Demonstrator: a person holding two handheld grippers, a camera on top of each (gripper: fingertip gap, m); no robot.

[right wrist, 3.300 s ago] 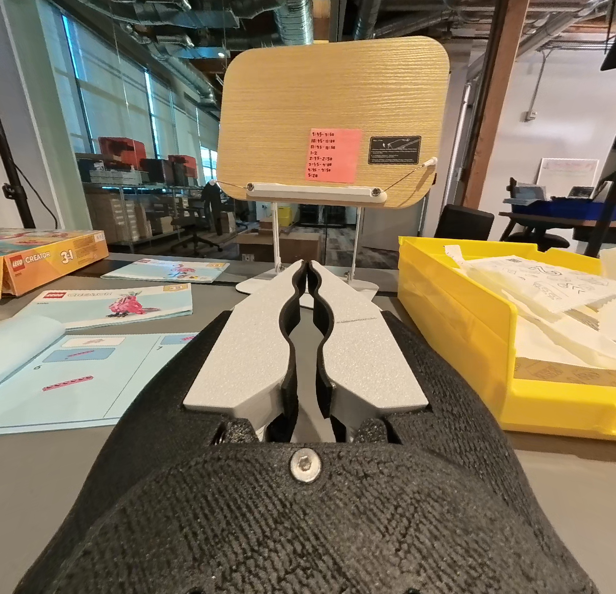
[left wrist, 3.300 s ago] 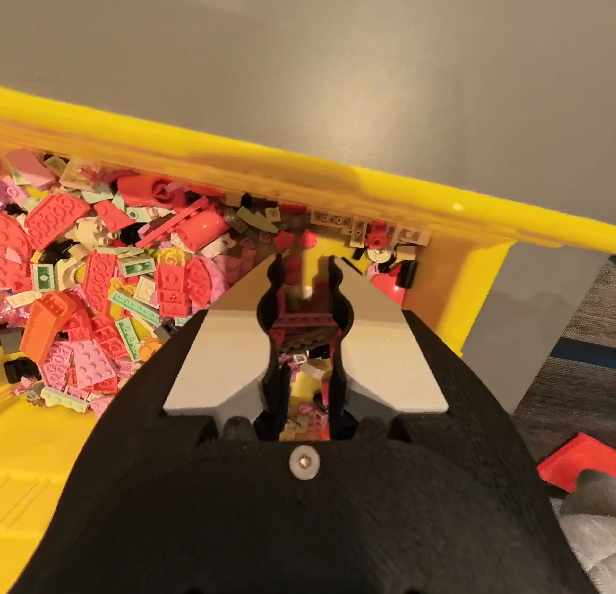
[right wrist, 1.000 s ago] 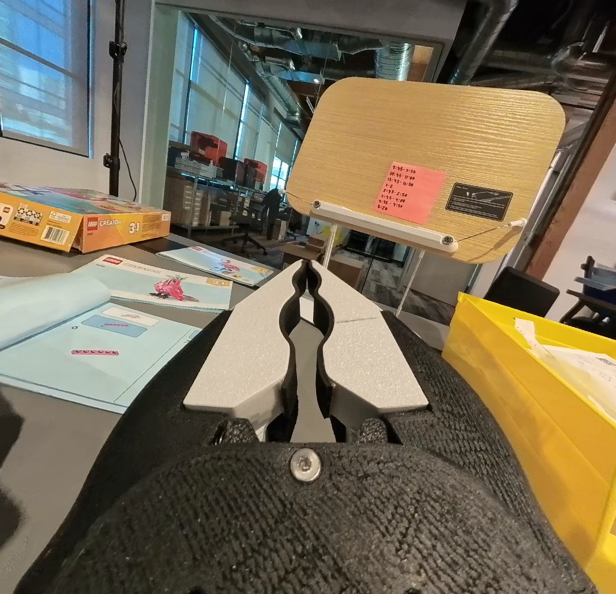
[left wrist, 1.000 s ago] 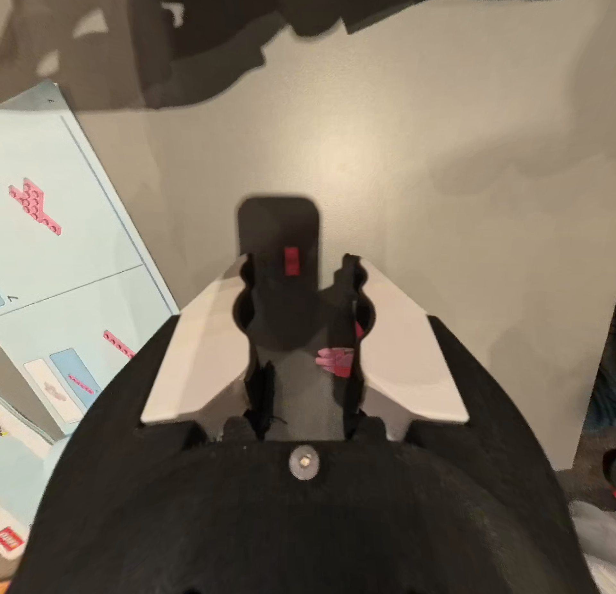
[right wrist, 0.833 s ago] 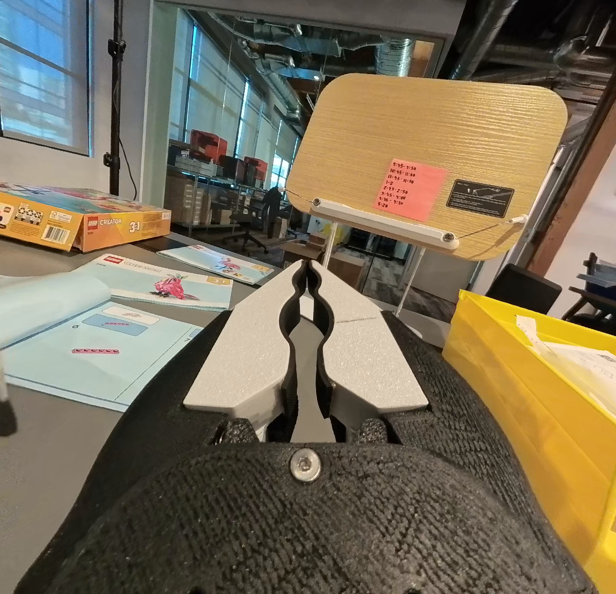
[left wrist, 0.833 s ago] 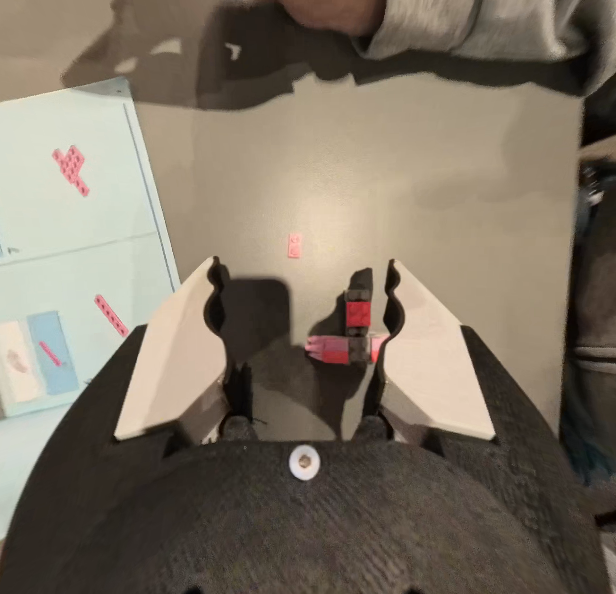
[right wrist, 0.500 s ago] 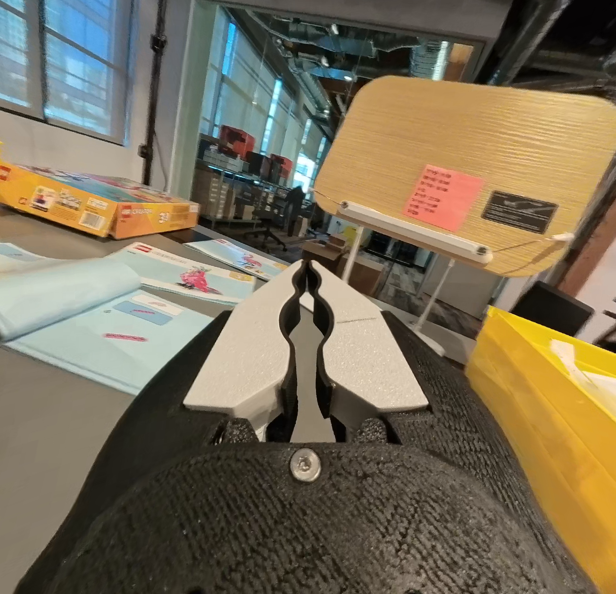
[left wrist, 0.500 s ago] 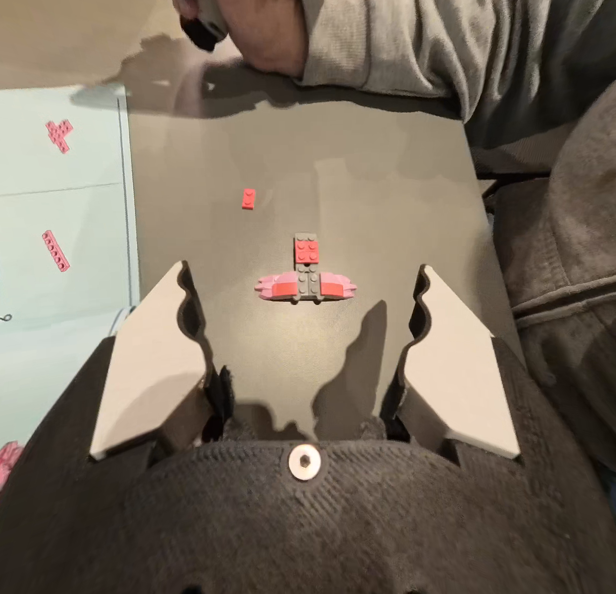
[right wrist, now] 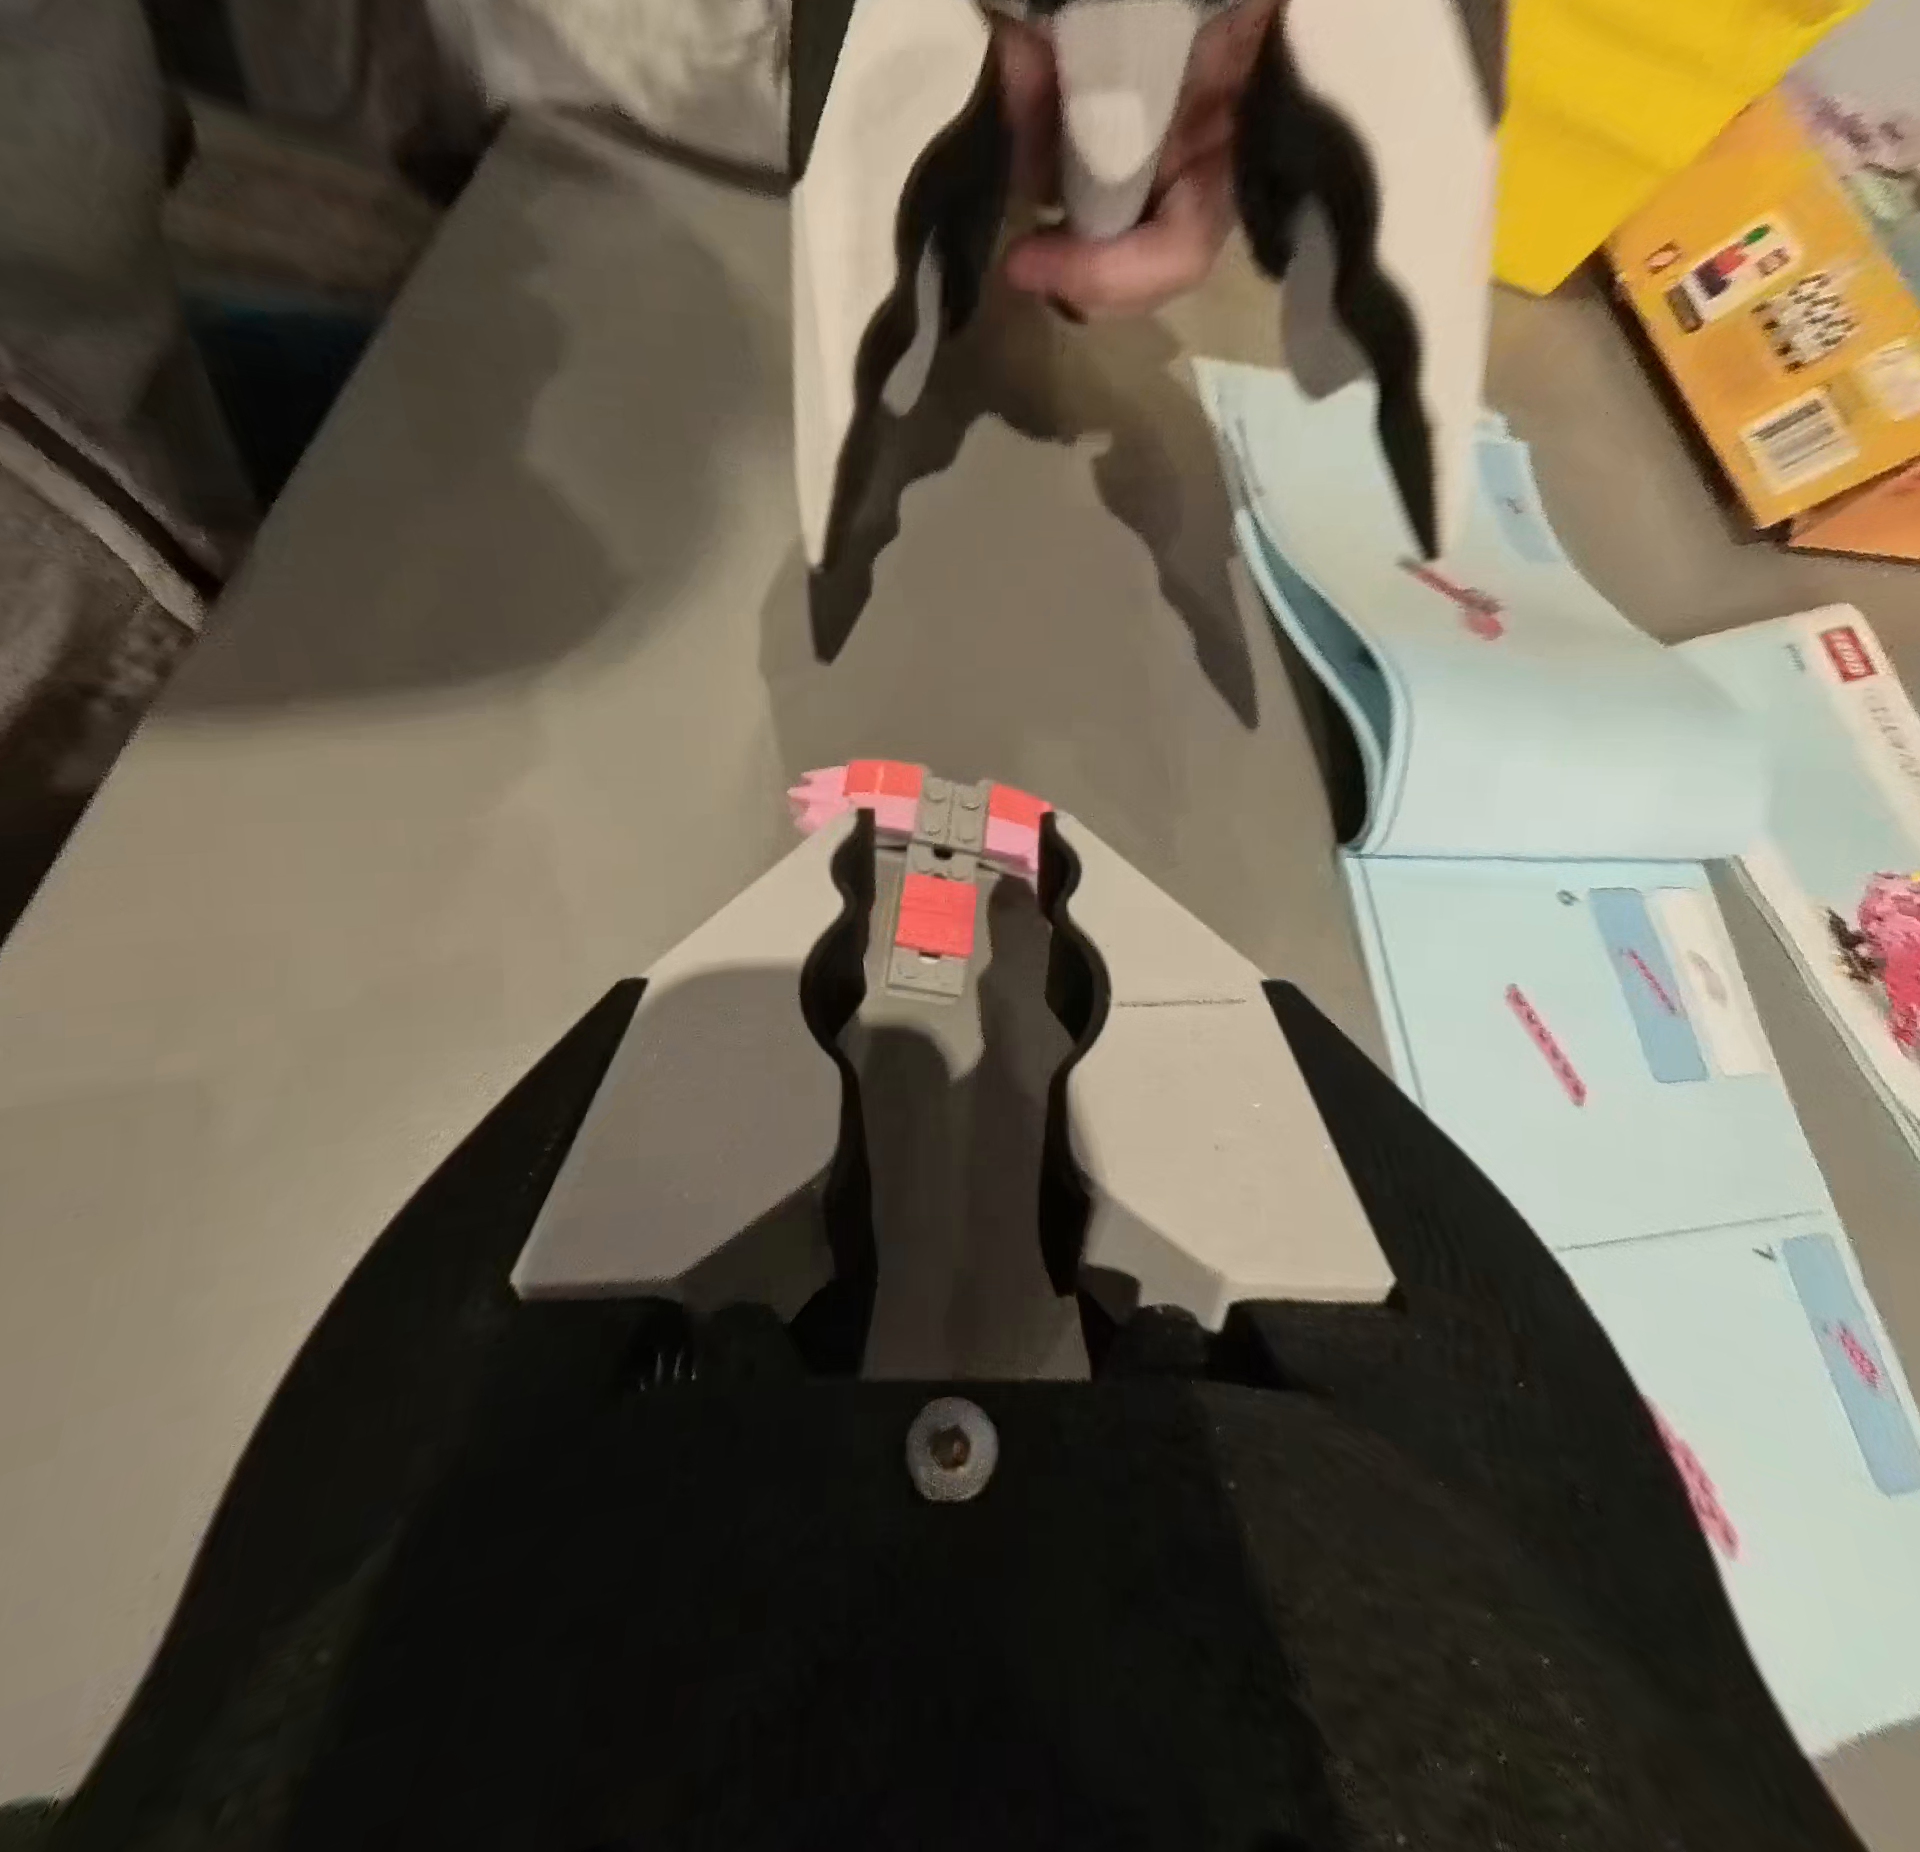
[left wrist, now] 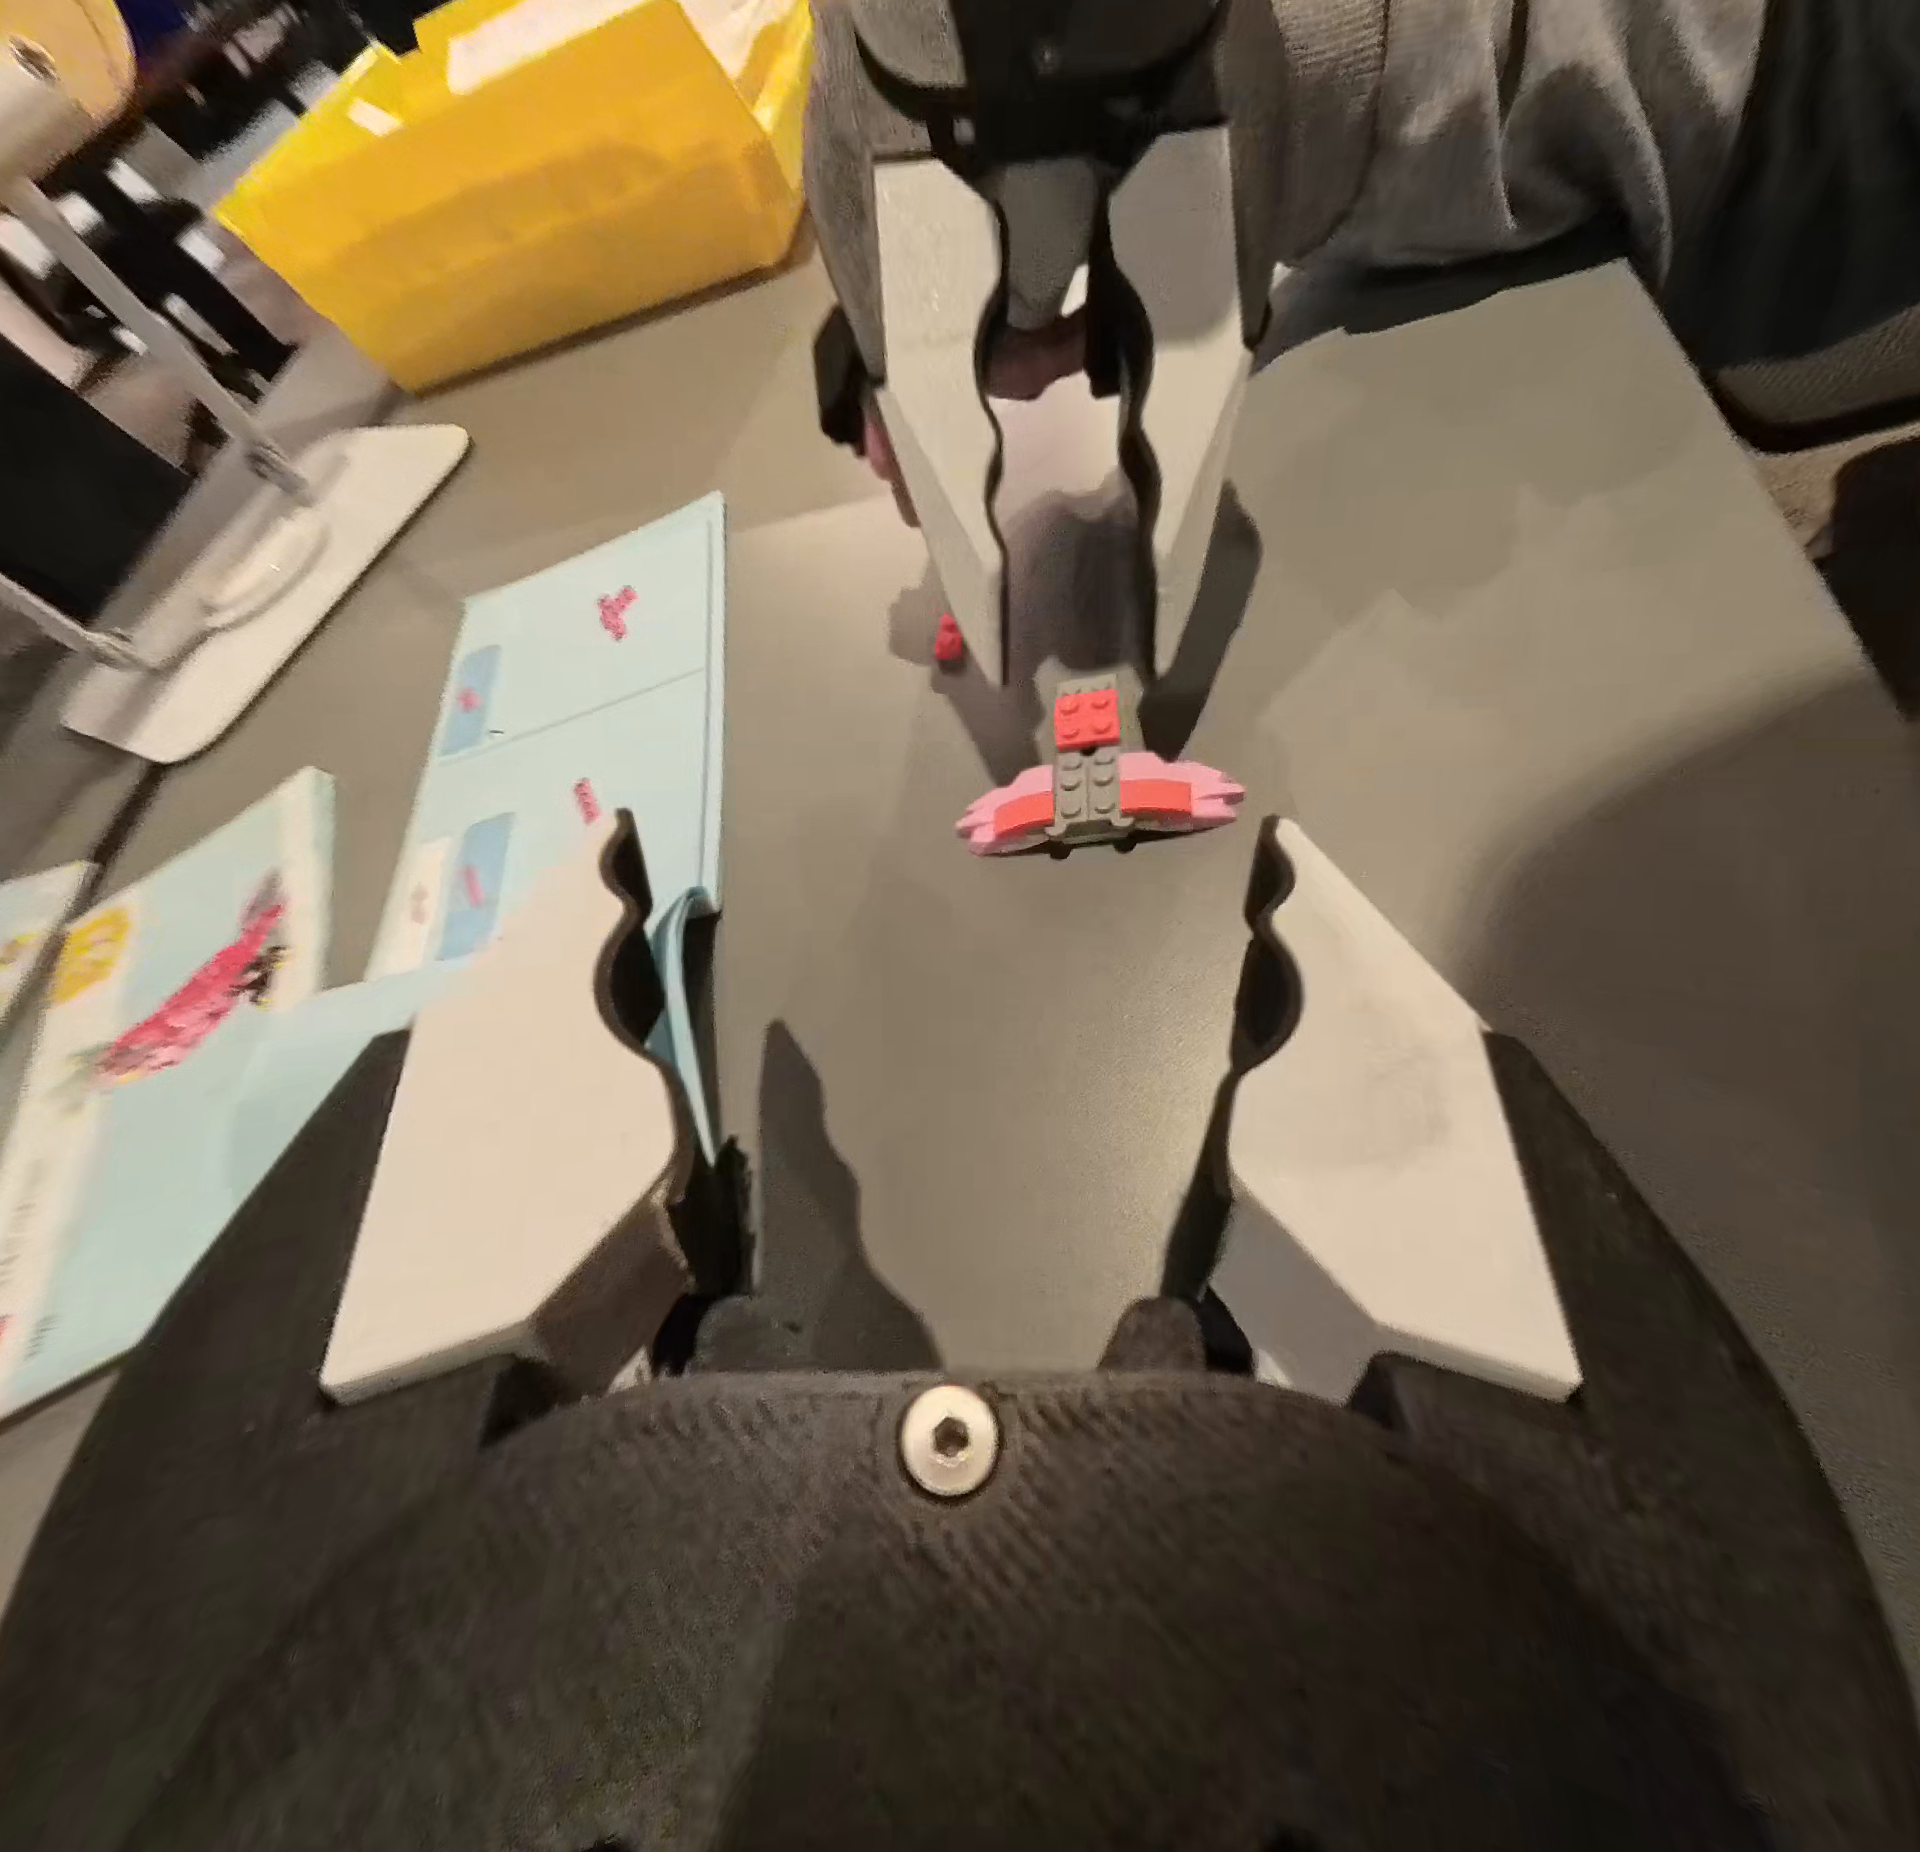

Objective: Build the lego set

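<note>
So in the left wrist view, going left to right: there's a white stand base [left wrist: 260, 576] far left with a yellow bin [left wrist: 520, 192] behind it, then the pale blue instruction booklets [left wrist: 582, 722] lying open on the grey surface [left wrist: 1558, 763], then a tiny red piece [left wrist: 947, 643] sitting loose, and just right of it the little lego build [left wrist: 1096, 784], a grey spine with a red plate on top and pink-and-red wings, resting flat on the surface. The left gripper [left wrist: 940, 846] has its jaws spread wide with nothing between them, near the winged end of the build. The right gripper [left wrist: 1075, 659] comes in from the far side, held by a person in a grey sleeve [left wrist: 1507, 88]; its jaws are partly spread and straddle the grey tail end of the build, and I can't tell if they touch it. The right wrist view is blurrier but shows the tail of the build [right wrist: 925, 919] sitting in the gap between the right gripper's [right wrist: 956, 826] jaws with space on both sides, so no pinch. It also shows an orange lego box [right wrist: 1766, 348] at far right, which the left view doesn't, while the loose red piece only turns up in the left view.
</note>
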